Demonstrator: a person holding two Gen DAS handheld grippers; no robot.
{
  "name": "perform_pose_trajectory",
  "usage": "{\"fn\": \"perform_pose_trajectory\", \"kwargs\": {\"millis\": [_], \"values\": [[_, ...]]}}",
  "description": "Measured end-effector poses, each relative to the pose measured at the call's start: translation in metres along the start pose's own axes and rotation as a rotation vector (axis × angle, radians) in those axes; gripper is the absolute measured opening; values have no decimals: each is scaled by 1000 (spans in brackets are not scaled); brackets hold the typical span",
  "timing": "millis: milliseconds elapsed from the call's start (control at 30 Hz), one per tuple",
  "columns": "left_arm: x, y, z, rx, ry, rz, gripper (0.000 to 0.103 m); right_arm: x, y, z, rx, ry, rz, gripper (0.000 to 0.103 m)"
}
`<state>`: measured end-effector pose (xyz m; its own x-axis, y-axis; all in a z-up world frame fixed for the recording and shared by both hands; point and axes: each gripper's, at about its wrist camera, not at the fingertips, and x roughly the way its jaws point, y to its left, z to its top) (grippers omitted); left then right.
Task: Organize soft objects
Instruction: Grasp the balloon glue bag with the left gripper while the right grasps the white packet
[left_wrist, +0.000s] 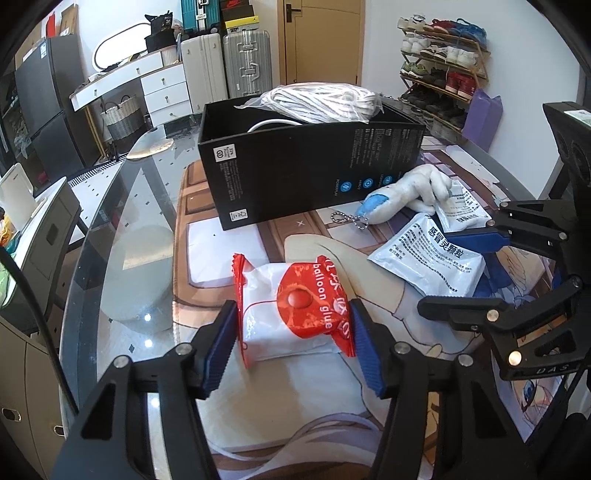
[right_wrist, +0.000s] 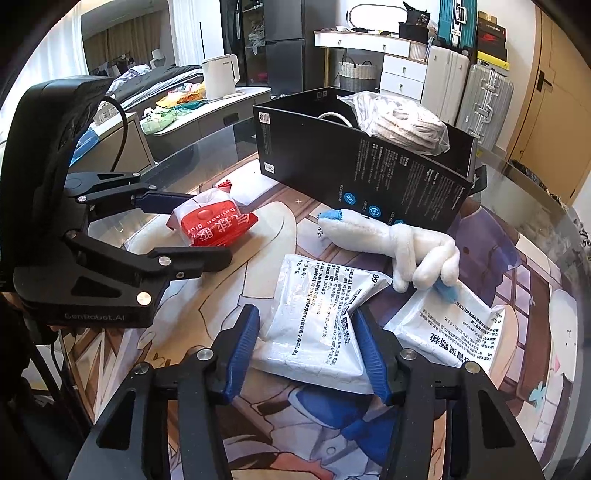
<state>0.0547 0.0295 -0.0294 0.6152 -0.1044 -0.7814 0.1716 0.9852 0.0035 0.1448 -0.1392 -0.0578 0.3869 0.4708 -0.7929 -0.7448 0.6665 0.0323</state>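
Observation:
A red-and-white balloon glue packet (left_wrist: 295, 314) lies on the printed mat between the fingers of my left gripper (left_wrist: 293, 345); the pads sit against its two ends. It also shows in the right wrist view (right_wrist: 214, 221). My right gripper (right_wrist: 306, 349) is open around a white printed sachet (right_wrist: 317, 325); a second sachet (right_wrist: 454, 332) lies to its right. A white plush toy (right_wrist: 388, 240) with blue tips lies beside the black box (right_wrist: 365, 173). A bagged bundle of white cord (left_wrist: 317, 101) rests in the box.
The printed mat (left_wrist: 229, 240) covers a round glass table (left_wrist: 110, 229). The black box (left_wrist: 314, 170) stands at the mat's far side. Suitcases (left_wrist: 229, 62), a shoe rack (left_wrist: 439, 70) and a white kettle (right_wrist: 219, 75) stand in the room behind.

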Motion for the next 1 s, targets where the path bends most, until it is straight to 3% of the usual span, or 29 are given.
{"fn": "perform_pose_trajectory", "kwargs": {"millis": [200,233,1000], "values": [[-3,-2,-2,-1,-4,-6,51,-4,2,-3,1,-18,0,46],[-3,-2,-3,-2,-5,-6,50,-5,1,-3,0,-22,-2,40],[-19,2,0,-46,-50,-33,48,-22,6,-5,-19,-60,-2,30]]}}
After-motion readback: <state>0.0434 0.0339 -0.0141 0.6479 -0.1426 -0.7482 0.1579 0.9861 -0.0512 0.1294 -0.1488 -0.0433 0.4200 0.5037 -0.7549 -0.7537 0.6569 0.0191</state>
